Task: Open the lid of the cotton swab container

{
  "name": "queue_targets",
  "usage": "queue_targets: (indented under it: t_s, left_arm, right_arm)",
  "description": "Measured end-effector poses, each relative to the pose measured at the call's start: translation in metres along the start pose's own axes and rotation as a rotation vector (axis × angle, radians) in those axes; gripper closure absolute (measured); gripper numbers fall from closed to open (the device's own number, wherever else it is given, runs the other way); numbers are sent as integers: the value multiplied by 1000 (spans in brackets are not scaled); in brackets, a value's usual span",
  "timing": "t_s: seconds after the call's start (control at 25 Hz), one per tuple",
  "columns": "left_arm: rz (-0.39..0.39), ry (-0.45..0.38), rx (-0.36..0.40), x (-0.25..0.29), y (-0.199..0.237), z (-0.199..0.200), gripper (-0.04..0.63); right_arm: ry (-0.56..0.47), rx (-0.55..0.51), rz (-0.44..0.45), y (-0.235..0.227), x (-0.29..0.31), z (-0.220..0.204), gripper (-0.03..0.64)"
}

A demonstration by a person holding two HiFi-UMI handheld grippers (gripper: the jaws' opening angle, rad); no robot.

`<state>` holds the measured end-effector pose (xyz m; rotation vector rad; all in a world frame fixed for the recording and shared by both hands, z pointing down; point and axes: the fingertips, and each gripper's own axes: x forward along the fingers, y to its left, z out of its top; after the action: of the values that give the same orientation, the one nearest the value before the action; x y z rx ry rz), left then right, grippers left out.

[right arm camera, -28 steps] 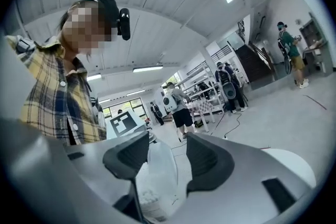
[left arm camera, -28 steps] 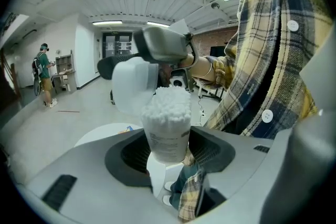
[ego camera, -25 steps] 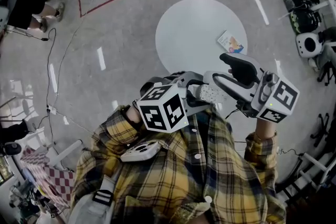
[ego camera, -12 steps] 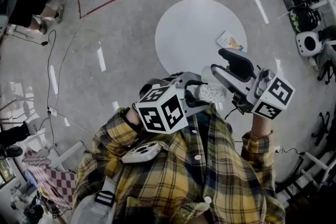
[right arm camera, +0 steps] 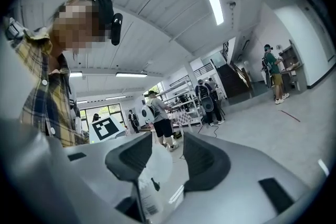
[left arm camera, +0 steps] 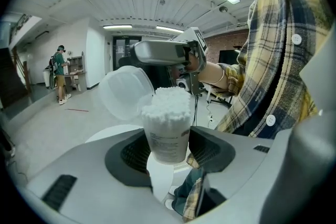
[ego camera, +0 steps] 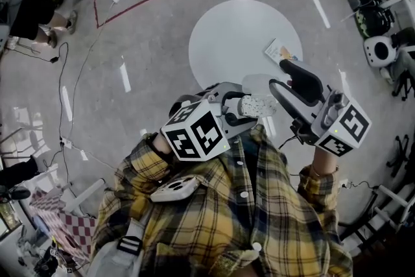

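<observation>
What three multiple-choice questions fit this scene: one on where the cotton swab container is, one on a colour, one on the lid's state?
1. Where is the cotton swab container? A on a shelf; B in the left gripper; C on the floor.
2. What colour is the round table? A white; B red; C black.
3. How is the container's lid? A shut; B missing; C swung open.
Answers: B, the left gripper's pads press its sides; A, its top shows white in the head view; C, it tilts aside and the swabs are bare.
</observation>
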<state>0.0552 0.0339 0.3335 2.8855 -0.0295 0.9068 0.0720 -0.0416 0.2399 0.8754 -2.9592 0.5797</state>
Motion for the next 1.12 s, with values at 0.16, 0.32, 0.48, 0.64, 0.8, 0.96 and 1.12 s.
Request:
queue_targets:
  t_s: [0.16, 0.32, 0.48, 0.64, 0.8, 0.96, 1.12]
  left_arm:
    - [38, -12, -16, -5, 9, 2, 360]
    - [82, -24, -29, -11, 22, 3, 360]
    - [131, -41, -56, -19, 36, 1, 360]
    - [163, -47, -79, -29, 43, -3, 360]
    - [179, -44, -75, -30, 43, -3, 360]
    - [184, -46, -61, -26, 37, -3, 360]
    - [172, -37, -28, -20, 33, -4, 360]
  right_arm:
    - [-18, -57, -68, 0, -10, 3, 463]
    - [-38, -75, -136, -4, -16, 1, 474]
    - [-85, -48, -203, -8, -22, -3, 484]
    - [-73, -68, -281, -7, -28, -13, 529]
    - [-58, -77, -320, -7, -34, -22, 547]
    - [-45, -71, -361, -11, -40, -31, 584]
    - [-52, -51, -381, -14, -41, -36, 598]
